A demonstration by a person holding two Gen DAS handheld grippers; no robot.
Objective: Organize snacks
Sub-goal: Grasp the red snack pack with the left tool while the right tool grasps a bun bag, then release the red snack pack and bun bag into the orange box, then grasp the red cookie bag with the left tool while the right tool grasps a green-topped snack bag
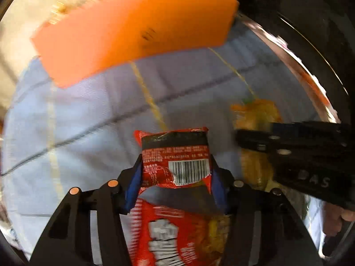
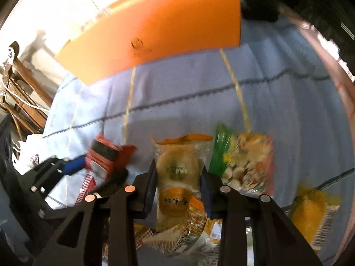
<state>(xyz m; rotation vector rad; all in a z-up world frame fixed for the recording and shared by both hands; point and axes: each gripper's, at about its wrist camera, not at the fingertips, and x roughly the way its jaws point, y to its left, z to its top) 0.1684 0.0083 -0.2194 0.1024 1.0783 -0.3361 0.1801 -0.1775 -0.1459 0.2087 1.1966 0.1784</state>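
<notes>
Left gripper [image 1: 175, 175] is clamping a red snack packet [image 1: 175, 155]; right gripper [image 2: 178, 184] is gripping a clear cracker pack [image 2: 177, 177]. Both are probably heading for the orange bin [image 1: 133, 31] in the upper frame, for sorting.

1. The orange rectangular plastic box [image 1: 137, 31] is smeared by motion blur in both views; the dark marking on its side [image 2: 138, 45] cannot be read.
2. The red foil snack packet with a barcode [image 1: 177, 161] runs off the left wrist view's bottom edge, its lower white lettering blurred.
3. The clear-wrapped round rice cracker pack [image 2: 177, 177] is cut off low down, behind the black linkage.
4. The yellow snack packet [image 1: 255, 119] is part hidden behind the black right gripper [image 1: 244, 137], whose finger gap cannot be made out there.
5. The yellow-orange packet at the right edge [image 2: 310, 212] is too blurred to identify.
</notes>
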